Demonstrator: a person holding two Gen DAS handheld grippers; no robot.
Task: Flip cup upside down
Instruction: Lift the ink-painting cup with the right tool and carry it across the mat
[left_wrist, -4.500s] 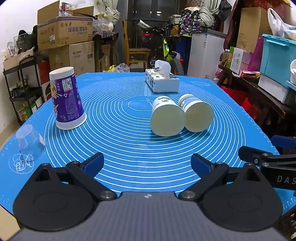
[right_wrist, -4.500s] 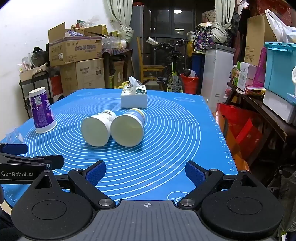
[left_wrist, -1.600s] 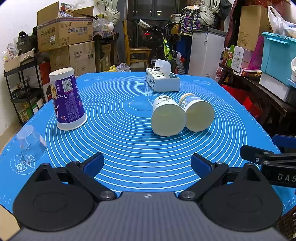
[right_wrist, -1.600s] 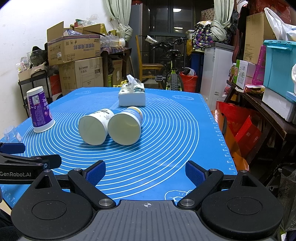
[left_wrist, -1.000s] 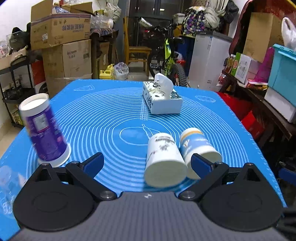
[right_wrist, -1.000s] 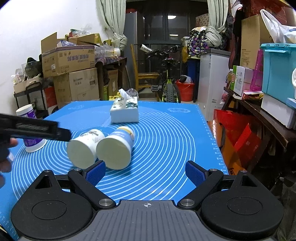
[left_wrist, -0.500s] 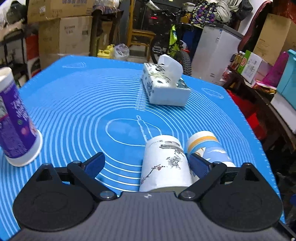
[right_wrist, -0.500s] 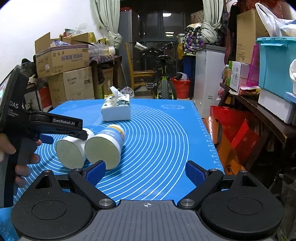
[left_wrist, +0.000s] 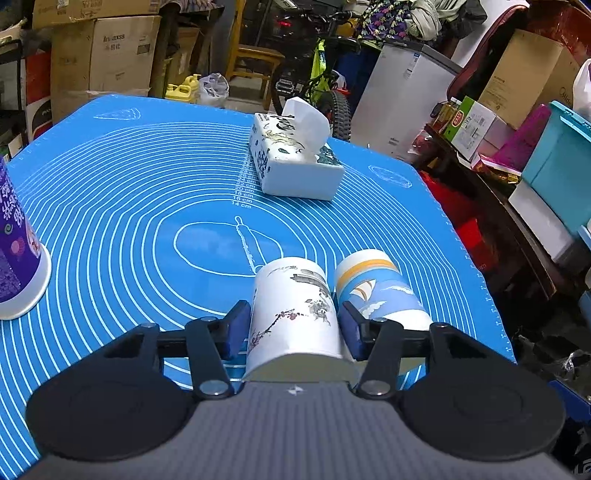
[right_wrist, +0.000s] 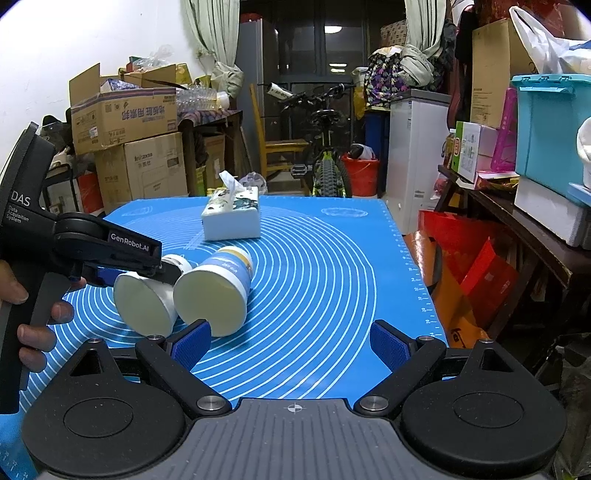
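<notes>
Bench under the blue mat (left_wrist: 122, 192): wide bare stretch across the middle and left. Far edge carries the tissue box (left_wrist: 291, 162), left side the upside-down purple cup (left_wrist: 14, 258); the mat's right edge (right_wrist: 410, 258) drops off toward red bags and shelving.

Blossom cup (left_wrist: 295, 317) lies on its side near the front-right of the mat, long axis running front-to-back, mouth toward the cameras, base toward the tissue box. Sailboat cup (left_wrist: 380, 295) lies parallel, touching or just beside it on the right, mouth facing the same way.

Left gripper (left_wrist: 293, 328): blue fingers (left_wrist: 236, 328) sit one on each side of the blossom cup's wall, closed against it. Right gripper (right_wrist: 291, 343): fingers spread wide, nothing between them, low over the mat near the sailboat cup's mouth.

Vs 0.5 s ago: left fingers were wide apart w/ the cup just entering; now narrowed onto it. Cups haven't shifted.
</notes>
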